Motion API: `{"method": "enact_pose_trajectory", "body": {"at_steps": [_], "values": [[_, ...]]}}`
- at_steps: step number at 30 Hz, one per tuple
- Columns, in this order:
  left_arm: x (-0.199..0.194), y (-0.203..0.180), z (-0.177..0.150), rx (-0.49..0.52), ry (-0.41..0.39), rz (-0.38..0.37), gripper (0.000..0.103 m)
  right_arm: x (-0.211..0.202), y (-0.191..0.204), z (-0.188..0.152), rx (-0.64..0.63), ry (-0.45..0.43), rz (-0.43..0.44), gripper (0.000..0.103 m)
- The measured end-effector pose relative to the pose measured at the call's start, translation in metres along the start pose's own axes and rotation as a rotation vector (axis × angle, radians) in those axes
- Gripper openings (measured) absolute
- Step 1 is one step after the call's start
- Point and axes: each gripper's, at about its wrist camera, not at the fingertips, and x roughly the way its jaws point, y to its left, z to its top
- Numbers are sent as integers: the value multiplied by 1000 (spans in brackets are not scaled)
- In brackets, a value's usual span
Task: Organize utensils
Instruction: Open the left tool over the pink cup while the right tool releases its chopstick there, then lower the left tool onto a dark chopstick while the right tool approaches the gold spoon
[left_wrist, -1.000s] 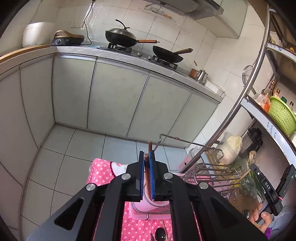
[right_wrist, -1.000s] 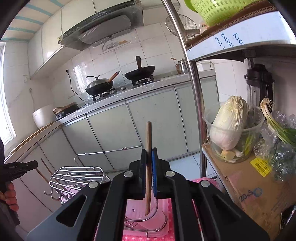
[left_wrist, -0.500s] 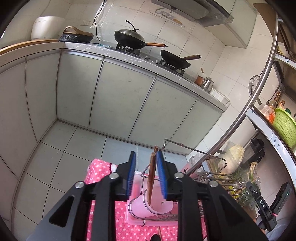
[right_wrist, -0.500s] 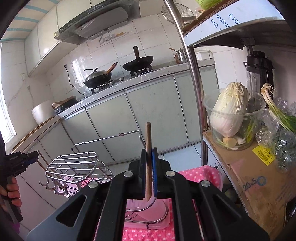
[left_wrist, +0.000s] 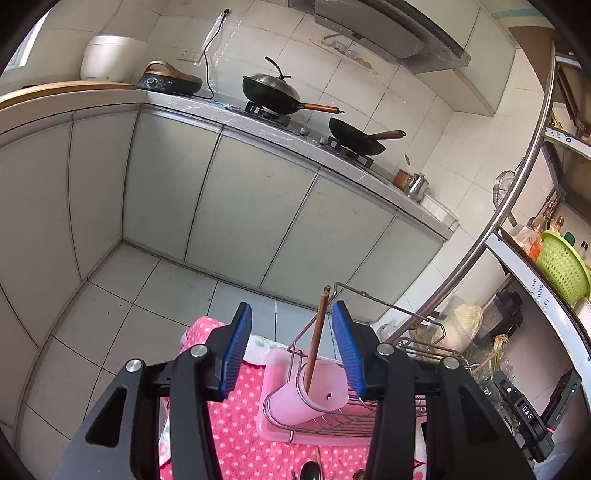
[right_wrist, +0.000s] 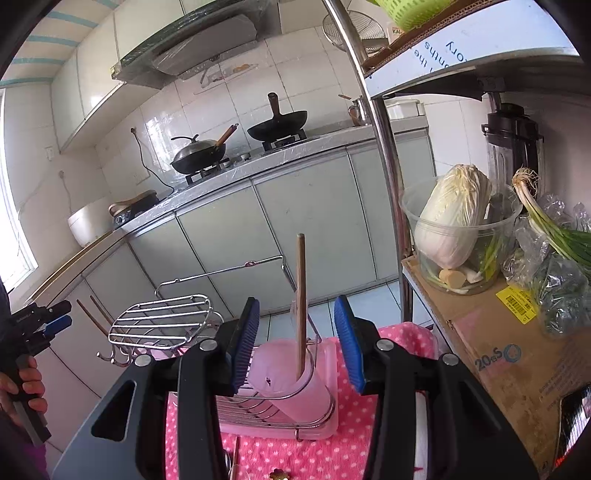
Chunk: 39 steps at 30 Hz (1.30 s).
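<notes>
A wooden chopstick (left_wrist: 317, 338) stands tilted in a pink cup (left_wrist: 314, 397) held by a wire rack (left_wrist: 369, 417) on a pink tray. My left gripper (left_wrist: 291, 347) is open around the chopstick without touching it. In the right wrist view a wooden chopstick (right_wrist: 301, 302) stands in a pink cup (right_wrist: 291, 376) of the same rack (right_wrist: 162, 325). My right gripper (right_wrist: 297, 341) is open on either side of it, apart from it. The left gripper also shows in the right wrist view (right_wrist: 40, 321) at the far left.
The rack sits on a pink dotted cloth (left_wrist: 240, 443). A spoon (left_wrist: 310, 472) lies on the cloth near the bottom edge. A metal shelf pole (right_wrist: 388, 166) and a cardboard box (right_wrist: 498, 362) with cabbage stand to the right. Kitchen cabinets (left_wrist: 258, 206) lie beyond.
Both grippers have opened and let go of their chopsticks, which now stand in the pink cups. The left opened first, the right within the last half second.
</notes>
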Motion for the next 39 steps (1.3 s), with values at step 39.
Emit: {"method": "enact_pose_trajectory", "body": {"at_steps": [39], "values": [[107,-13,-255,12,776,16,10,-12,-25,-148,134,376,121,43]]}}
